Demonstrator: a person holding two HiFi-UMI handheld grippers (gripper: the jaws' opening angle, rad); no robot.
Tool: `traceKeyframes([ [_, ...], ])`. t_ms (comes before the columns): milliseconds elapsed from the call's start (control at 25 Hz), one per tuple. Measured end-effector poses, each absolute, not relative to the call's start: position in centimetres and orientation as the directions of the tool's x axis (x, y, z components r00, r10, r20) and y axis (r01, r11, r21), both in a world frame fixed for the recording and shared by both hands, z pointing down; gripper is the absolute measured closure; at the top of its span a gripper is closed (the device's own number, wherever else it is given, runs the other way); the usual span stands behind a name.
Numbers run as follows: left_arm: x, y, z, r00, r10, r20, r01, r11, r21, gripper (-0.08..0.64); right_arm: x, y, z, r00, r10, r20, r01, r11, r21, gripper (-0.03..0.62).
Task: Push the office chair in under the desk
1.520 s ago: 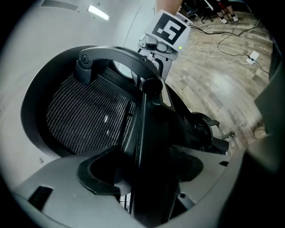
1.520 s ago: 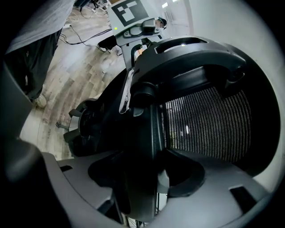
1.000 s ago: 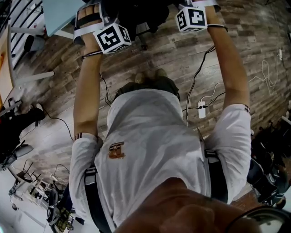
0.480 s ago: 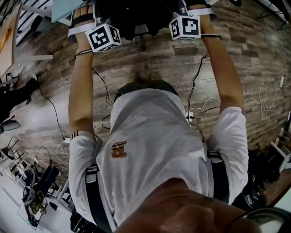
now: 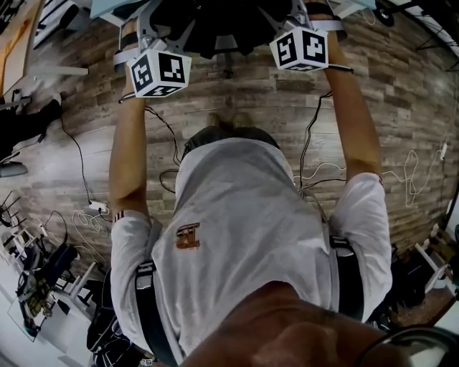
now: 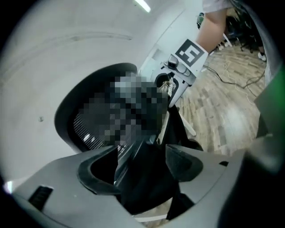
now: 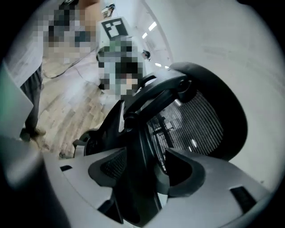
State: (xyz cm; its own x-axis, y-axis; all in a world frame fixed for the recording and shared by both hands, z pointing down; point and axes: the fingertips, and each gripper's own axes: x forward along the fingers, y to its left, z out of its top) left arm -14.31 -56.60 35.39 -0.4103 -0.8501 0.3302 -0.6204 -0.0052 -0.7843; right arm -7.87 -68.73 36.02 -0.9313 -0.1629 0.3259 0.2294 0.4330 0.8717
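Note:
The black office chair (image 5: pixel 215 21) is at the top middle of the head view, its back towards me. A pale desk edge (image 5: pixel 107 8) shows just beyond it at the top left. My left gripper (image 5: pixel 154 32) is on the chair back's left side and my right gripper (image 5: pixel 301 25) on its right side, arms stretched forward. In the left gripper view the left gripper (image 6: pixel 142 162) is shut on the chair's dark back frame (image 6: pixel 144 187). In the right gripper view the right gripper (image 7: pixel 144 167) is shut on the black rim (image 7: pixel 138 147) beside the mesh back (image 7: pixel 196 120).
The floor is wood plank (image 5: pixel 401 107). Black and white cables (image 5: pixel 308 143) trail across it, with a power strip (image 5: pixel 97 206) at the left. Dark equipment and stands (image 5: pixel 36 287) crowd the lower left, more gear (image 5: pixel 423 272) the lower right. My feet (image 5: pixel 229 120) stand behind the chair.
I have stepped forward with both grippers on the chair. The chair has moved up the view towards the desk, and the floor cables have slid back past me.

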Motion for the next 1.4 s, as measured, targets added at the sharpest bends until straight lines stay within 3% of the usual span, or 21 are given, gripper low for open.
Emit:
traceKeyframes([
  [200,-11.2,-56.1,32.9,-0.298,-0.92,0.253,-0.763,0.07,-0.643,0.222,-5.8,-65.9,31.9,-0.976,-0.034,0.217,0.133,0.693,0.709,0.339],
  [360,-8.9,-55.7,30.3,-0.181,-0.972,0.147,-0.877,0.092,-0.472,0.224,-4.2,-61.9,29.3,-0.983,0.12,0.137,0.177,0.812,0.556,0.339],
  [560,-7.0,-54.4,27.3,-0.083,-0.997,-0.002,-0.98,0.082,-0.183,0.237,-3.1,-58.4,26.2,-0.971,0.223,-0.081,0.199,0.952,0.234,0.37],
  [800,-6.9,-52.8,25.8,-0.056,-0.994,-0.097,-0.998,0.059,-0.032,0.367,-2.3,-56.6,26.7,-0.96,0.243,-0.135,0.243,0.97,0.023,0.472],
  [1040,-6.2,-51.4,25.0,-0.039,-0.985,-0.166,-0.998,0.031,0.049,0.494,-2.0,-53.6,26.5,-0.932,0.29,-0.218,0.312,0.947,-0.074,0.532],
  [1400,-5.2,-50.3,25.2,0.015,-0.98,-0.198,-0.998,-0.027,0.054,0.54,-2.3,-51.9,26.6,-0.93,0.263,-0.255,0.299,0.948,-0.111,0.557],
])
